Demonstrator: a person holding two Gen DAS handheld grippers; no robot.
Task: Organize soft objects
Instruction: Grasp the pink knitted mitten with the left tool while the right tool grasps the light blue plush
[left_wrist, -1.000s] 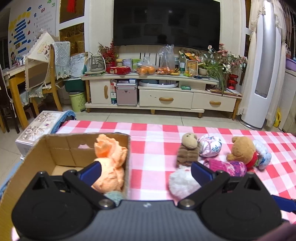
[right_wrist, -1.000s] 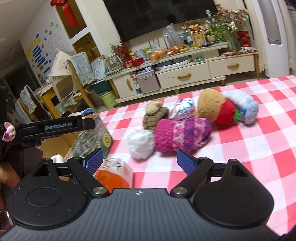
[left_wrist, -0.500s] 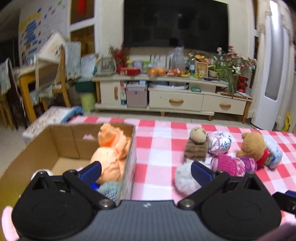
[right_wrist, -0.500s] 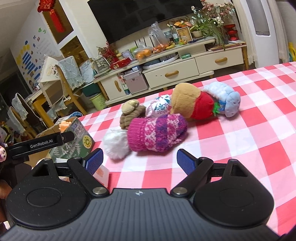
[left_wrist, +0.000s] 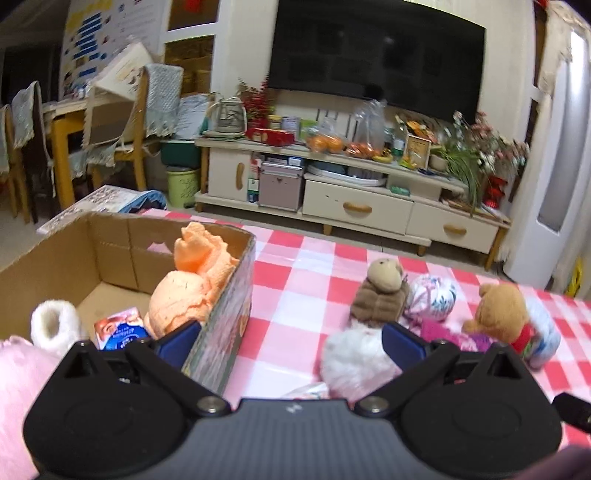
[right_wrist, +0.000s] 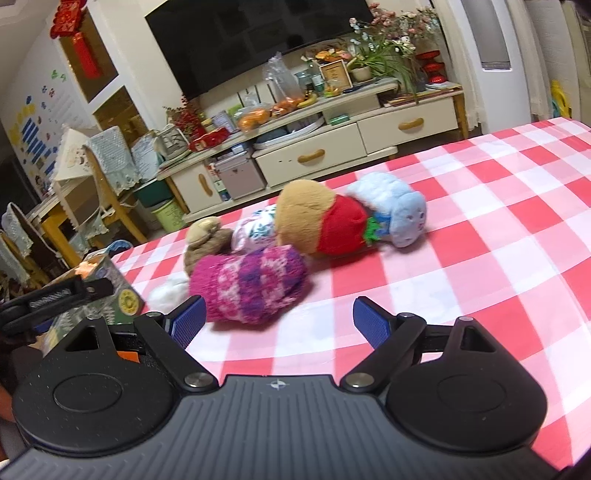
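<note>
A cardboard box (left_wrist: 110, 236) at the left holds an orange plush (left_wrist: 195, 280), a white fluffy piece (left_wrist: 51, 325) and a small packet (left_wrist: 120, 330). My left gripper (left_wrist: 290, 341) is open and empty, straddling the box's right wall. On the red checked cloth (right_wrist: 480, 236) lie a pink knit piece (right_wrist: 251, 288), a white pompom (right_wrist: 166, 293), a brown monkey plush (right_wrist: 207, 236), a floral ball (right_wrist: 258, 229), a bear in red (right_wrist: 317, 225) and a light blue plush (right_wrist: 399, 214). My right gripper (right_wrist: 279, 321) is open, its left finger beside the pink knit piece.
The left gripper's body (right_wrist: 55, 299) shows at the right wrist view's left edge, by the box (right_wrist: 118, 291). Beyond the table's far edge stand a TV cabinet (left_wrist: 351, 199) and chairs (left_wrist: 122, 147). A plastic-wrapped item (left_wrist: 306, 391) lies just under my left gripper.
My right gripper has swung right and closer to the pink knit piece, away from the orange packet. My left gripper has pulled back, showing more of the box's inside. Both stay open.
</note>
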